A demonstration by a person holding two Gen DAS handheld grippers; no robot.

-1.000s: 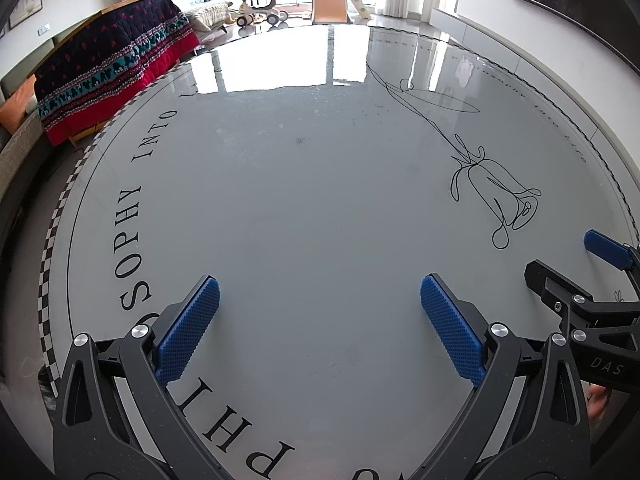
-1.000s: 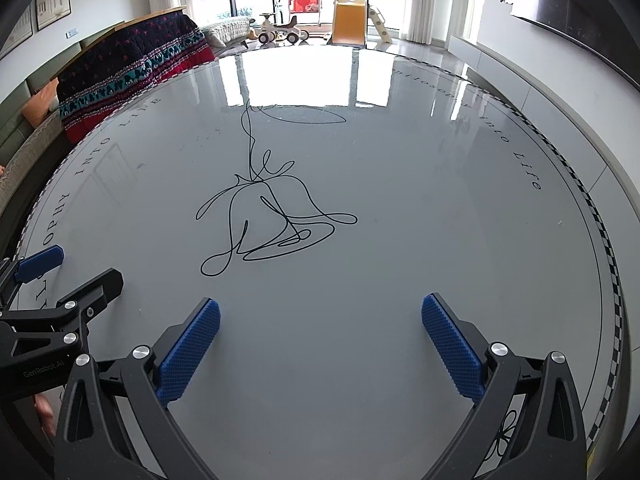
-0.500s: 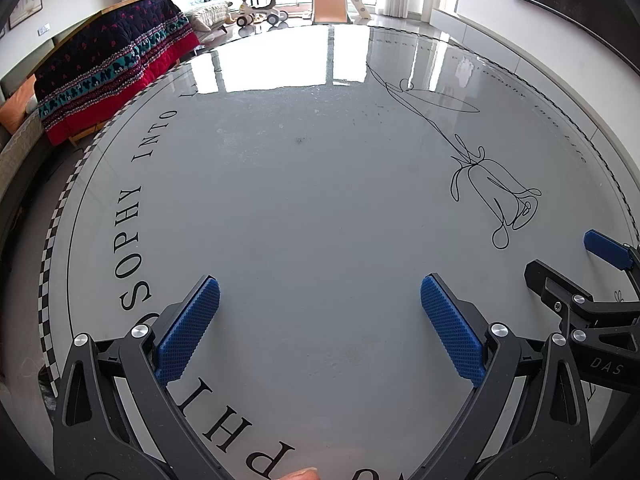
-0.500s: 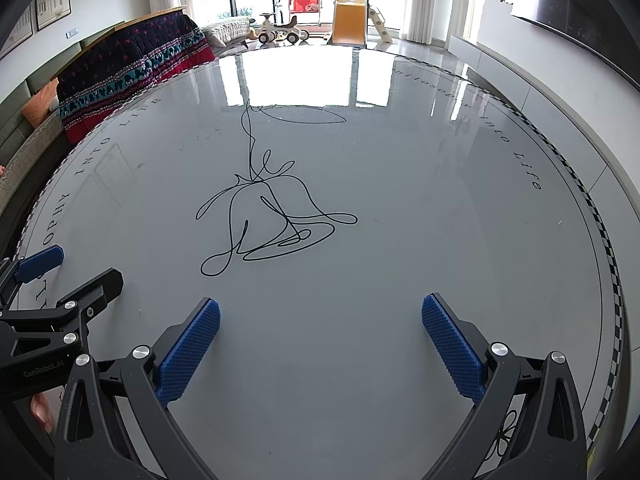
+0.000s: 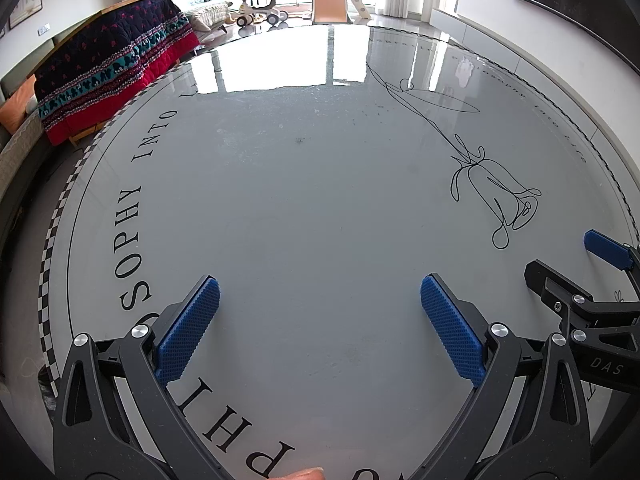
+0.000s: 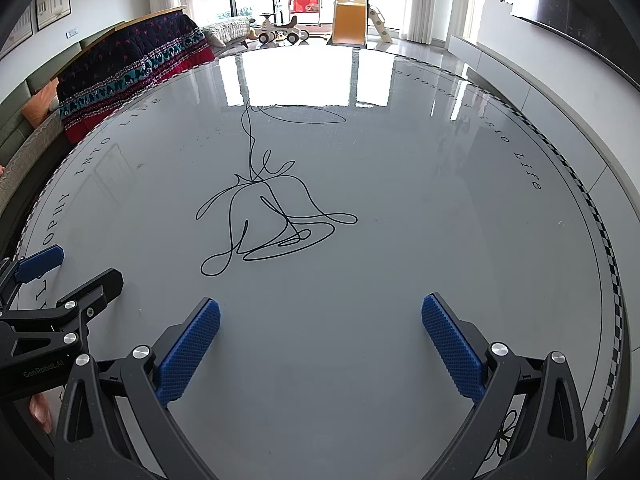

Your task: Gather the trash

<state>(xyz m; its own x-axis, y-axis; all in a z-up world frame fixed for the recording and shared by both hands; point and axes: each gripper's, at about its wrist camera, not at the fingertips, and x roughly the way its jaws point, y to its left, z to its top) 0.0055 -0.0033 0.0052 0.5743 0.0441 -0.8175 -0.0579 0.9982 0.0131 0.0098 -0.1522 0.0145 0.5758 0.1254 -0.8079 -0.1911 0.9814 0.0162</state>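
Left wrist view: the left gripper (image 5: 318,334) has its blue-padded fingers (image 5: 188,330) spread wide with nothing between them, poised over a glossy round grey table (image 5: 320,208). The right gripper (image 6: 320,340) is likewise wide apart and holds nothing. Printed lettering (image 5: 134,216) curves along the table's rim, and a black line drawing of a flower (image 6: 260,216) crosses its middle. No trash shows in either view, so its place, look, weight, softness and best hold cannot be judged. Beyond the table, a patterned red and navy blanket (image 5: 112,72) drapes a sofa
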